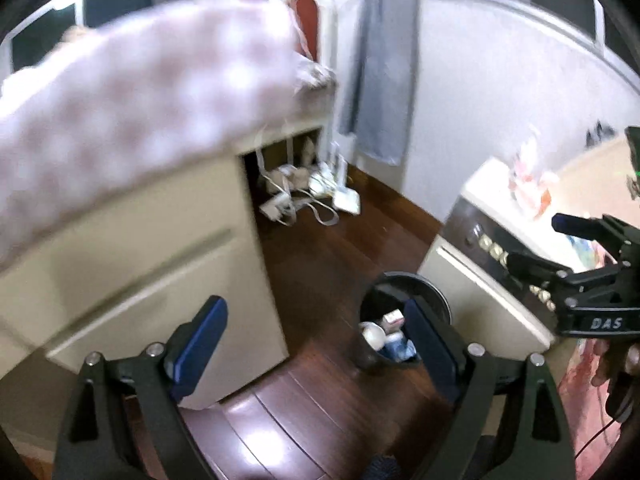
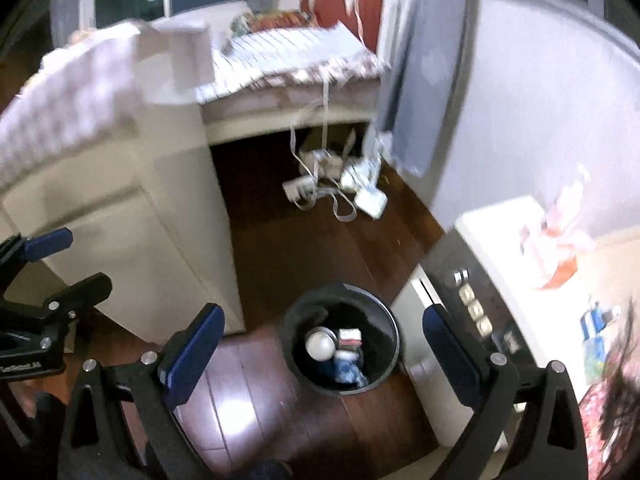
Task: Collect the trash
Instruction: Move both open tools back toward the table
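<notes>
A: Status of the tools nearest the lens?

B: My left gripper (image 1: 316, 344) has its blue-padded fingers (image 1: 200, 340) spread wide, holding nothing. My right gripper (image 2: 320, 354) is likewise spread and unloaded.

A: Location of the trash?

B: Inside the round black waste bin (image 2: 384, 320) on the dark wooden floor (image 2: 256, 408), below both grippers: a white ball-shaped item (image 2: 320, 346), a small red-and-white box (image 2: 350, 337) and blue packaging (image 2: 348, 372).

A: Beyond that?

B: A tangle of white cables and adapters (image 2: 340, 184) lies on the floor under the cream desk (image 2: 120, 216).
</notes>
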Demonstrator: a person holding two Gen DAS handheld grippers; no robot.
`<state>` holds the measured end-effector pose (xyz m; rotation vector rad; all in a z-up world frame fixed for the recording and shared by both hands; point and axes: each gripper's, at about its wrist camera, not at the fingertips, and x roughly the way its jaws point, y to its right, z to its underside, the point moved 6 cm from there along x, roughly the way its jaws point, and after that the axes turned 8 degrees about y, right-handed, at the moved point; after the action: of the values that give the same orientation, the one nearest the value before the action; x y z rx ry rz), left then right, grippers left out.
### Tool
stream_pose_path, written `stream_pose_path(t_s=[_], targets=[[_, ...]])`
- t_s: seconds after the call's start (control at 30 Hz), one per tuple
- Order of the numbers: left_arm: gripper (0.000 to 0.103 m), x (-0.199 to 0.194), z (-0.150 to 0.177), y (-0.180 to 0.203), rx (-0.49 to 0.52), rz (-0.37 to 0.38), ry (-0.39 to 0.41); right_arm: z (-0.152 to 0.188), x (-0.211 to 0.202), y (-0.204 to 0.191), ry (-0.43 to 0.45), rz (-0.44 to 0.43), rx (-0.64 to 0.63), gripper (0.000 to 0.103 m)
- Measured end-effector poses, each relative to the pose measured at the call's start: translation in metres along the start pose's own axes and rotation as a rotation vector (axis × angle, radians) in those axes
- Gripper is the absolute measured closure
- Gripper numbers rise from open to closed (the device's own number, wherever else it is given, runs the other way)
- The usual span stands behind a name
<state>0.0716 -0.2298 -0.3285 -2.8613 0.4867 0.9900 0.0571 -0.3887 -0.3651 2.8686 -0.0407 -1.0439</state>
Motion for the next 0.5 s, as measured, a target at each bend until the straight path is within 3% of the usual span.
stream_pose_path(t_s=[0.27, 0.5], targets=[[0.012, -0.092, -0.036, -0.069, -0.075, -0.147, 0.19, -0.088, -0.075, -0.099, 0.199, -0.17, -0.09, 0.002], [0.012, -0.14, -0.055, -0.144, -0.158, -0.303, 0.263, -0.157, -0.097, -0.186, 0.301, -0.312, -0.116, 0.0]])
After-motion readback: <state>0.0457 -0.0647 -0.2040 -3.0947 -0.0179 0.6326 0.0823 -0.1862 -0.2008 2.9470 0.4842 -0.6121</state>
